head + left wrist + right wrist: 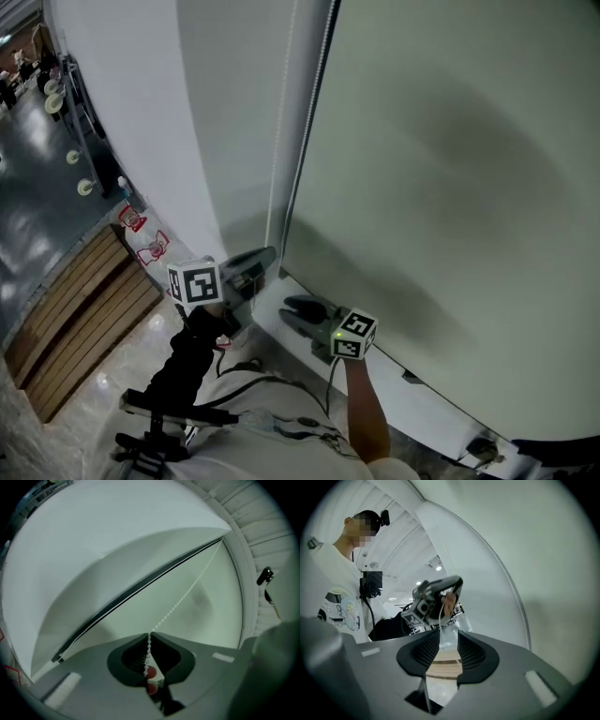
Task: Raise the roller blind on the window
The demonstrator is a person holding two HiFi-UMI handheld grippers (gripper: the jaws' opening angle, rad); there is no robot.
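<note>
The roller blind hangs as a wide pale grey sheet over the window, with a dark frame edge at its left. A white bead chain runs down beside that edge to my left gripper. In the left gripper view my left gripper is shut on the bead chain, which rises slanting to the blind's top corner. My right gripper is just right of it and lower, near the blind's foot. In the right gripper view it stands open; the chain hangs from the left gripper just beyond its tips.
A white sill runs under the blind. Below left lies a slatted wooden platform with red-and-white items beside it. A black stand sits by the person's body. A small dark fitting is on the wall at right.
</note>
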